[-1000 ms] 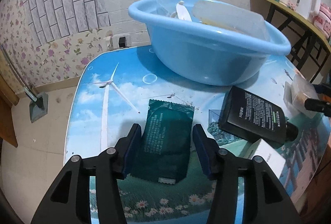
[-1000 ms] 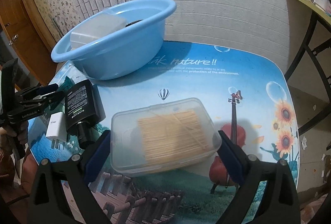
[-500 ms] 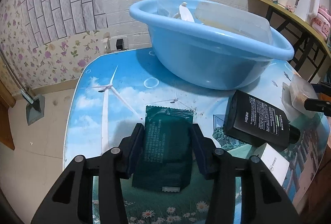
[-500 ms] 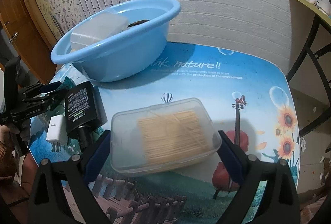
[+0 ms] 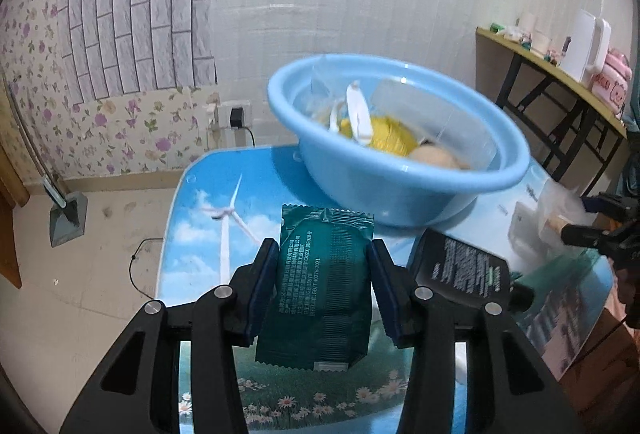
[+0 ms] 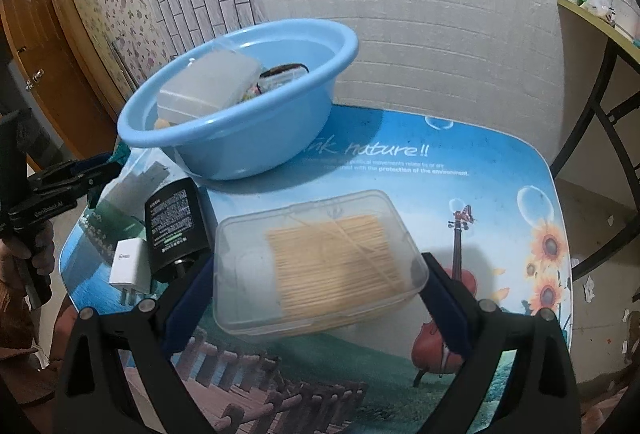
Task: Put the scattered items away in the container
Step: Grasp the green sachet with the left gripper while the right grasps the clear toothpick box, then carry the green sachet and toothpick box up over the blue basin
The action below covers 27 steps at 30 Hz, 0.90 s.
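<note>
I had the left gripper [image 5: 323,288] clamp the green packet [image 5: 322,286] and lift it off the table [image 5: 200,201]; blue basin [image 5: 400,189] next; right gripper [image 6: 318,298] held the toothpick box [image 6: 320,262]

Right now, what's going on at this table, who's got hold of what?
A person is tidying loose items into the blue basin with two handheld grippers. The left gripper is shut on a dark green packet, held off the table in front of the basin. The right gripper clamps a clear box of toothpicks. A black bottle and a white charger lie on the table. The basin already holds several things.
</note>
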Each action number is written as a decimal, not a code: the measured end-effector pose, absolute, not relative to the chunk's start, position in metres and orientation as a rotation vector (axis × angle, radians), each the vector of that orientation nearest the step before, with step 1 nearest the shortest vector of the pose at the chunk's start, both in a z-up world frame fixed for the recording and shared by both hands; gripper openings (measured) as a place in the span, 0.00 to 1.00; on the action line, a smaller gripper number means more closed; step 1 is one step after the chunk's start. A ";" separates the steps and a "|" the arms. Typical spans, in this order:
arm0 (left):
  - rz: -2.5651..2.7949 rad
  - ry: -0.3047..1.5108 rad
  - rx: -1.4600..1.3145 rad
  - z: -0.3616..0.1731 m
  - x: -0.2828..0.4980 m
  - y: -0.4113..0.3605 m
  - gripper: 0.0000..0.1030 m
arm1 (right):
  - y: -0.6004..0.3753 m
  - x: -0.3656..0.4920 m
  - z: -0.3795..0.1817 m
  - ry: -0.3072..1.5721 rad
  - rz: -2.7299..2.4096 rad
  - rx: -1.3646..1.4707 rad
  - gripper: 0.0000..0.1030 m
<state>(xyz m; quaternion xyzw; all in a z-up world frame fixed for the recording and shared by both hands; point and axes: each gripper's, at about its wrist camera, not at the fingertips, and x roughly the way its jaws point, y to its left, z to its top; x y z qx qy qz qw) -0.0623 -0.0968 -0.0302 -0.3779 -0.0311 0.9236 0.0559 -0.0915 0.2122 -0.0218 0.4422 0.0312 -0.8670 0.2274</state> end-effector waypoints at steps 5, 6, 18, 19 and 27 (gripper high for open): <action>2.821 -0.109 -1.104 -0.017 -0.058 -0.098 0.44 | 0.211 -0.090 -0.018 0.081 -2.387 1.197 0.95; 2.823 -0.113 -1.097 -0.015 -0.057 -0.097 0.44 | 0.211 -0.090 -0.018 0.081 -2.387 1.194 0.95; 2.856 -0.130 -1.033 0.006 -0.050 -0.094 0.44 | 0.211 -0.087 0.000 0.061 -2.398 1.136 0.95; 2.858 -0.129 -1.028 0.008 -0.049 -0.093 0.44 | 0.210 -0.087 0.003 0.062 -2.399 1.129 0.95; 2.857 -0.108 -0.978 0.023 -0.051 -0.088 0.44 | 0.203 -0.085 0.015 0.070 -2.392 1.090 0.95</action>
